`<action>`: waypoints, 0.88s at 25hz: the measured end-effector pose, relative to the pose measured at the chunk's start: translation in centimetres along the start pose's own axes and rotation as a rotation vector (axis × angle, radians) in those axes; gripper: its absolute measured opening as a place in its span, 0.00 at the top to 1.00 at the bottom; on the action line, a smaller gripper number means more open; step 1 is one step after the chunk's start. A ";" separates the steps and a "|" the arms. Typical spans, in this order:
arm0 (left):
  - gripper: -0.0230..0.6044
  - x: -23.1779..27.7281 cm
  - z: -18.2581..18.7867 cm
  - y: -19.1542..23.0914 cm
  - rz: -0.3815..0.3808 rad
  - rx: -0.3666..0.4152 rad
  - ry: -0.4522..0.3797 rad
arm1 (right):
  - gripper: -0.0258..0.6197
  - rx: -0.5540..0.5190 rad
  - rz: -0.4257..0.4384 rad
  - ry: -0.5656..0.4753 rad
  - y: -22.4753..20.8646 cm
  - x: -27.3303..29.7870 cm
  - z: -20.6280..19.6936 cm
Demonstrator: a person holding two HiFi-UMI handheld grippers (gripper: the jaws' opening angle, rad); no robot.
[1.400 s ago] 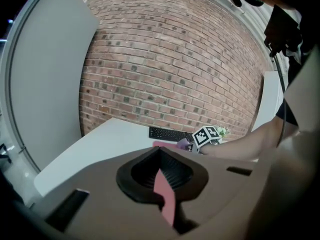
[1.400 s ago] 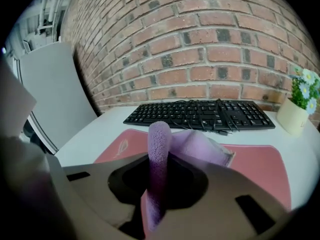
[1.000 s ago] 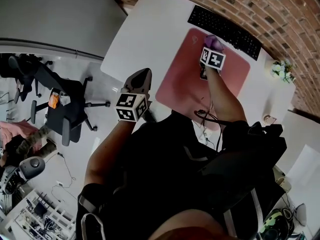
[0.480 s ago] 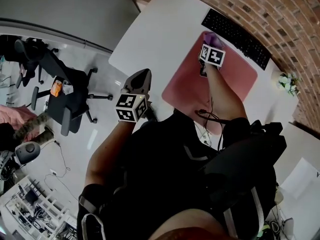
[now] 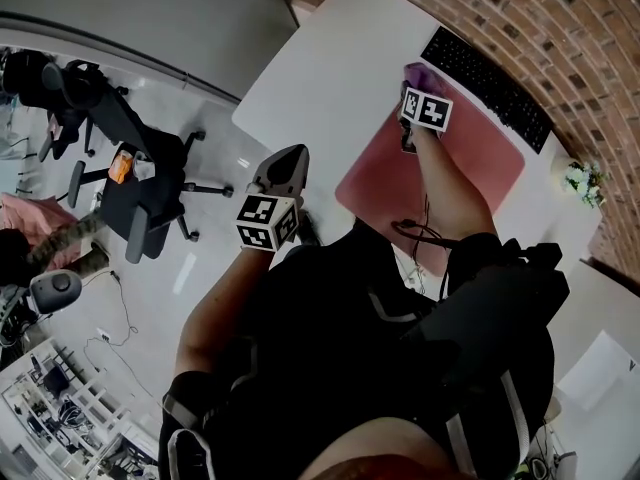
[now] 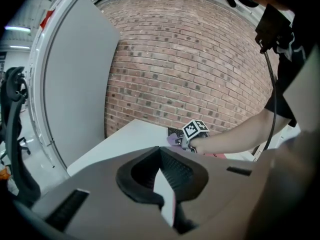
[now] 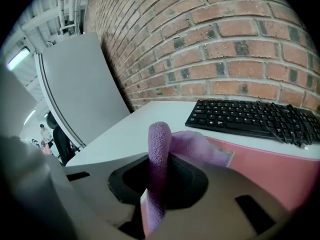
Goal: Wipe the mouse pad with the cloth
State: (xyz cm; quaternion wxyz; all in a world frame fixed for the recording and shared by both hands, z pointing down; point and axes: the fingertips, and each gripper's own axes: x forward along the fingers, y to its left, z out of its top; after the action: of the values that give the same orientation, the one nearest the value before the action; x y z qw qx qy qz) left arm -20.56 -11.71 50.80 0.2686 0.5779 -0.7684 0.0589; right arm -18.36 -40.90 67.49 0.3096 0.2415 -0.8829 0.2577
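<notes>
The right gripper (image 7: 153, 199) pinches a soft, limp purple cloth (image 7: 159, 144) at a fold, its loose end resting on the pink mouse pad's (image 5: 475, 168) far corner beside the keyboard (image 7: 245, 118); it would likely bunch easily; the left gripper (image 6: 165, 184), jaws together and empty, hangs beside the desk.

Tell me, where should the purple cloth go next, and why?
Probably drag it back toward the person. The right gripper pinches the cloth at the pad's far corner by the keyboard, so most of the pink pad lies nearer.
</notes>
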 end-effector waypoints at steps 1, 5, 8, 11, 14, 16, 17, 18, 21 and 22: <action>0.96 -0.1 0.0 0.0 -0.005 0.007 -0.003 | 0.87 0.002 0.008 -0.008 0.3 -0.1 0.2; 0.96 -0.1 0.2 0.0 -0.032 0.027 -0.020 | 0.88 -0.002 0.040 -0.068 1.8 -1.5 1.2; 0.96 0.9 0.3 -0.8 -0.092 0.025 -0.017 | 0.87 0.020 0.051 -0.117 2.3 -3.8 1.6; 0.96 1.9 1.1 -2.2 -0.159 0.059 -0.031 | 0.88 0.035 0.067 -0.178 2.8 -7.3 2.5; 0.96 2.2 1.6 -3.7 -0.227 0.098 -0.049 | 0.87 0.017 0.065 -0.236 3.3 -10.8 3.0; 0.96 2.0 1.6 -4.5 -0.272 0.119 -0.057 | 0.88 0.005 0.056 -0.276 3.8 -13.4 3.0; 0.96 1.8 1.6 -4.8 -0.293 0.129 -0.059 | 0.88 -0.002 0.051 -0.297 4.2 -14.8 3.0; 0.96 1.6 1.6 -5.1 -0.315 0.139 -0.063 | 0.87 -0.012 0.044 -0.318 4.5 -16.3 3.0; 0.96 0.4 2.4 -6.0 -0.380 0.181 -0.090 | 0.87 -0.041 0.007 -0.374 5.4 -20.6 2.4; 0.96 -0.3 2.9 -6.2 -0.400 0.200 -0.106 | 0.88 -0.049 -0.007 -0.392 5.8 -22.0 2.1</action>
State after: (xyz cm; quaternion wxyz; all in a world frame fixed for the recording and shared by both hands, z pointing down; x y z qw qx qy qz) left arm -15.80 -14.67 46.83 0.1754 0.7449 -0.6418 0.0498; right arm -7.48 -31.93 49.53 0.1383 0.2823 -0.9315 0.1831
